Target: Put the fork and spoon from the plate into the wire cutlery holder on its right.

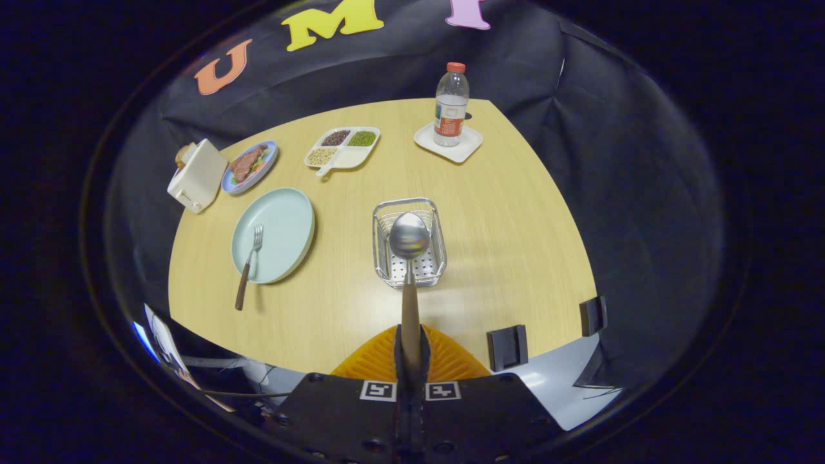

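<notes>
Nearest the camera, the gripper point(410, 351) has its two fingers pressed close together on the brown handle of the spoon point(409, 258), clamping it from both sides; the spoon points straight ahead, its shiny bowl held over the wire cutlery holder point(408, 242), which stands on the wooden table point(503, 232) just beyond the fingers; whether the bowl touches the holder cannot be told; to the left of the holder lies the pale green plate point(278, 232), and the fork point(249, 264) rests on it with its tines on the plate and its brown handle sticking out over the near rim onto the table; farther back stand a divided tray point(343, 149) with beans and grains in its compartments, a blue plate with meat point(249, 166) to its left, and a cream box point(197, 176) at the table's left edge; a water bottle point(450, 105) with a red cap stands upright on a small white square dish point(449, 143) at the far side; two dark brackets point(507, 347) sit on the near edge, right of the fingers.
</notes>
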The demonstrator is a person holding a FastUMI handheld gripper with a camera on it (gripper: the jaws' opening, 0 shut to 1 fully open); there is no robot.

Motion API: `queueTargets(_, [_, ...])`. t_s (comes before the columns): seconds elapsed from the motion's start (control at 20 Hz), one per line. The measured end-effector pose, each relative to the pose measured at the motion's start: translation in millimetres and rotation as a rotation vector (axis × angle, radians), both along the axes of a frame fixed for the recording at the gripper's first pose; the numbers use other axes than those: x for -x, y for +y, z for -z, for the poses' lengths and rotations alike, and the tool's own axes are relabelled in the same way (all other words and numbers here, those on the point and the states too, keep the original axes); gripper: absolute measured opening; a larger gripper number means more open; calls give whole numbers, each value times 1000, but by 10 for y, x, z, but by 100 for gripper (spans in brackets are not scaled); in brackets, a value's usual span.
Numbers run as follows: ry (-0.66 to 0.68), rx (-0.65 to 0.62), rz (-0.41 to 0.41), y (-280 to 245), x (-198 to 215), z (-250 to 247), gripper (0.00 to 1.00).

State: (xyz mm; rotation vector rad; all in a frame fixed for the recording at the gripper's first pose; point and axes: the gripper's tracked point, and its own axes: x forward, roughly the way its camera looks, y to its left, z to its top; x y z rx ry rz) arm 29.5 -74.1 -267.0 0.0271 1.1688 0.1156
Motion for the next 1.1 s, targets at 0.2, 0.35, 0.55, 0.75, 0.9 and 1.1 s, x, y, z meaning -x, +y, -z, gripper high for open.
queueTargets(0.2, [-7, 14, -18, -60, -129, 46, 5])
queueTargets(0.35, [-33, 23, -24, -81, -290, 45, 7])
queueTargets(0.55, [-57, 43, -29, -112, -429, 27, 11])
queueTargets(0.75, [-51, 50, -41, -58, -425, -8, 28])
queueTargets(0.9, [-83, 66, -49, 46, -476, -100, 43])
queueTargets(1.1, [-121, 80, -62, 264, -501, -271, 69])
